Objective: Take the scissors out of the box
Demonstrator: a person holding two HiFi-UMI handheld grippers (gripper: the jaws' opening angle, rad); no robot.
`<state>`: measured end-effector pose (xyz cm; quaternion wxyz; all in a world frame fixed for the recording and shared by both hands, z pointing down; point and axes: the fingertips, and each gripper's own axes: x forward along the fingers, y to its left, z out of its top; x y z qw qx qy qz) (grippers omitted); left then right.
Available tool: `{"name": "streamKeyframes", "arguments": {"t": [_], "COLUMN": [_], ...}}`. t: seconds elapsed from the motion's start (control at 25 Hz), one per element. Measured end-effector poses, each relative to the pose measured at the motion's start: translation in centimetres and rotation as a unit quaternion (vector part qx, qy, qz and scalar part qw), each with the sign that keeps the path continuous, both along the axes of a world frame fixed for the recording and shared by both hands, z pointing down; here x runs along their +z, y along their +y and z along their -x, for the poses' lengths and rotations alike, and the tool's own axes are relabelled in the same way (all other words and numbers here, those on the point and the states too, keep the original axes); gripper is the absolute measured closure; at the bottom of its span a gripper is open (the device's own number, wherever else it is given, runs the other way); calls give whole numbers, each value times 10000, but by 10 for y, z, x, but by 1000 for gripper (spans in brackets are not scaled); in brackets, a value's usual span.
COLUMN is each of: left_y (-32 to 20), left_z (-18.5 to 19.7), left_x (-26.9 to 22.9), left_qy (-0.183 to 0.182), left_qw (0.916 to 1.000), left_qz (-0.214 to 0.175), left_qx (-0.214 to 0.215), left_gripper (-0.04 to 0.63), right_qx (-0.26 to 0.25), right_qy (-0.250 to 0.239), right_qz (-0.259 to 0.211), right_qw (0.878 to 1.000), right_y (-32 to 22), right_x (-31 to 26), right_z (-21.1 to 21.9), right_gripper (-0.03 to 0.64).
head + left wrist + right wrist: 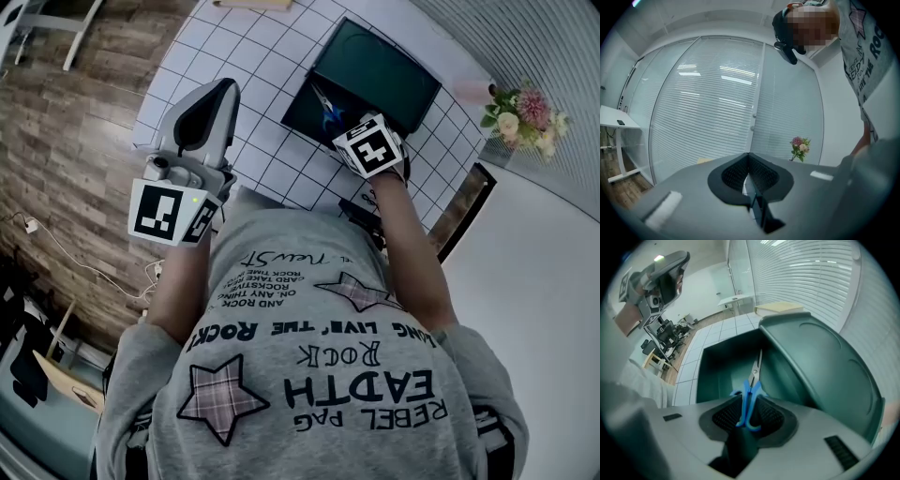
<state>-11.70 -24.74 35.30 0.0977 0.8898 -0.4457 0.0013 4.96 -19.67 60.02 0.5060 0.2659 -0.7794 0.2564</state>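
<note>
1. Blue plastic loop handles and narrow silver metal blades make up the pair of scissors (750, 397). The blades lie closed together, with a small pivot screw just beyond the handles.
2. The right claw (747, 414) is clamped on the blue handles, which stand on edge between its two ribbed black pads (723, 417).
3. The blades stick straight out from the claw's tips, away from the camera, and taper to a point over the inside of the dark green plastic box (712, 376).
4. In the right gripper view the handles sit at the box's near rim, and the blade tips show against its dark interior. No view shows whether the tips touch the bottom.
5. The box's rounded green lid (820, 366) stands open, to the right of the scissors in that view.
6. In the head view the box rests on the white grid-tiled bench (262, 56), with the scissors showing as a blue-and-silver sliver over its near side.
7. The left claw (749, 180) has its pads drawn together with nothing between them. It is held up to the left, well apart from the box, and faces white window blinds (717, 112).
</note>
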Motion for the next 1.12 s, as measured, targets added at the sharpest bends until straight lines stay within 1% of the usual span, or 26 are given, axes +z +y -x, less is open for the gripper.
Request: {"name": "streamKeyframes", "arguments": {"t": [0.16,0.4,0.56,0.76,0.92,1.12], "left_y": [0,1,2,2,3,5], "left_z": [0,0,-4,-8,-9,-11], "left_x": [-1,0,1,-1,-1,-1], "left_qy": [21,42,71,61,54,22], "left_qw": [10000,10000,9999,9999,9999,9999], "left_qz": [-2,17,29,12,0,-14], "left_qx": [20,29,96,129,140,146], "left_gripper": [586,586,586,586,586,586], "right_qx": [-94,258,252,349,101,-4], "right_qy": [-83,-39,63,79,251,239], "right_qz": [47,16,9,-108,-256,-378], "right_qw": [9999,9997,9997,9993,9993,9990], "right_y": [0,-1,-2,-4,-4,-4], "right_x": [-1,0,0,0,-1,-2], "right_z": [1,-1,1,4,3,3], "right_gripper": [505,505,505,505,506,508]}}
